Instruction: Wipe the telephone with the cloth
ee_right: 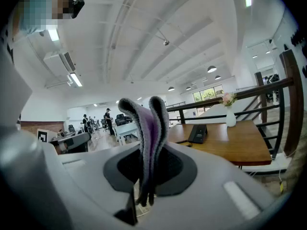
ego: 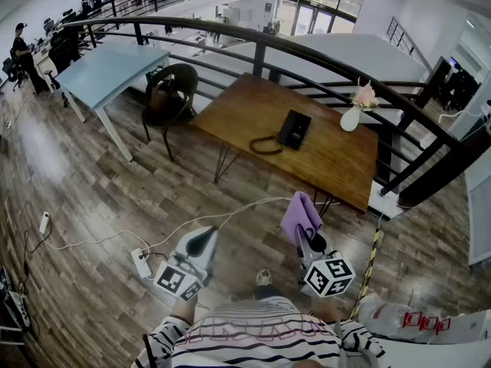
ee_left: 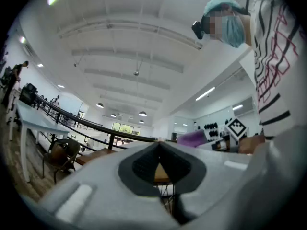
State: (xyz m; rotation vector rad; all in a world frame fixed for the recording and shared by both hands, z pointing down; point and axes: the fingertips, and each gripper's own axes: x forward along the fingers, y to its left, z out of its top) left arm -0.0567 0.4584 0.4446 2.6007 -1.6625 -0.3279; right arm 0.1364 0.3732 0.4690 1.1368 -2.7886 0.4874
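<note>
"Purple cloth (ee_right: 148, 128), folded double, stands up out of the right gripper (ee_right: 146, 171); the jaws are pinched on its lower end only."

"And the left gripper (ee_left: 158, 145)?"

"Closed to its tips, nothing between them. Both are held low in front of the person's striped shirt (ego: 261, 336), well apart from the work."

"Where is the telephone (ego: 294, 129)?"

"Across the floor, lying flat near the middle of the wooden table (ego: 337, 167), its coiled cord (ego: 265, 146) looped beside it. A white vase (ego: 350, 119) of flowers stands further along the same top, near the railing (ego: 230, 37)."

"So wiping has not begun. What might go wrong?"

"Probably three things. A white cable (ego: 245, 204) runs over the floor from the power strip (ego: 142, 264) toward the table, right across the way in; a foot could catch it. The cloth is gripped at one end, so a hard rub may drag it loose. The telephone looks light: pushed from one side with nothing steadying it, it could slide, tugging its cord, toward the vase or the edge."
</note>
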